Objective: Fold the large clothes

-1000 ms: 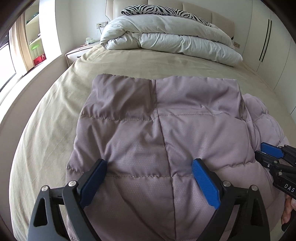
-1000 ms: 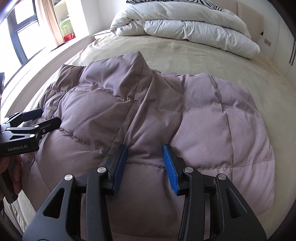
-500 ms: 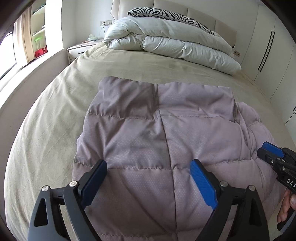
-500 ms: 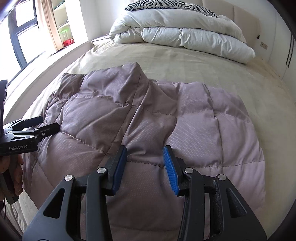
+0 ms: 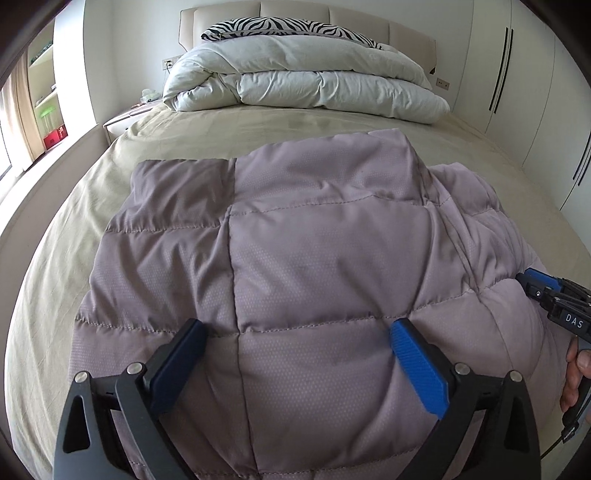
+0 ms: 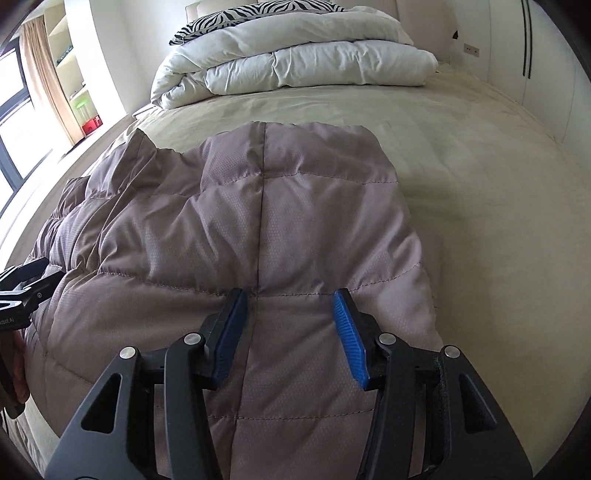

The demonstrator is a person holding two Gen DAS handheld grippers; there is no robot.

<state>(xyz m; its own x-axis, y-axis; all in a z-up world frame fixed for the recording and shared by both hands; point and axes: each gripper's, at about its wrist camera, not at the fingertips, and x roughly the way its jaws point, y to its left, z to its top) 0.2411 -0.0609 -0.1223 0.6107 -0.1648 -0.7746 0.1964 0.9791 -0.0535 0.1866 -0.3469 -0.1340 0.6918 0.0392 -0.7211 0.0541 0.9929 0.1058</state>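
Note:
A mauve quilted jacket point(image 5: 314, 240) lies spread on the beige bed point(image 5: 55, 258), its far edge folded over. My left gripper point(image 5: 295, 326) hovers over the jacket's near part, jaws wide and still opening, with fabric beneath them but not pinched. My right gripper point(image 6: 289, 295) is over the jacket's point(image 6: 295, 221) right half by a vertical seam. Its jaws are partly apart and opening, and the pads do not press the cloth. Each gripper shows at the edge of the other's view: the right gripper point(image 5: 539, 288) and the left gripper point(image 6: 33, 284).
A folded white duvet point(image 5: 314, 85) and a zebra-striped pillow point(image 5: 277, 27) sit at the head of the bed. A nightstand point(image 5: 118, 123) stands at the left, white wardrobe doors point(image 5: 517, 74) at the right. Bare sheet point(image 6: 498, 184) lies right of the jacket.
The right gripper has shifted rightward across the jacket and its jaws have spread wider. The left gripper has shifted a little and its jaws stand slightly wider.

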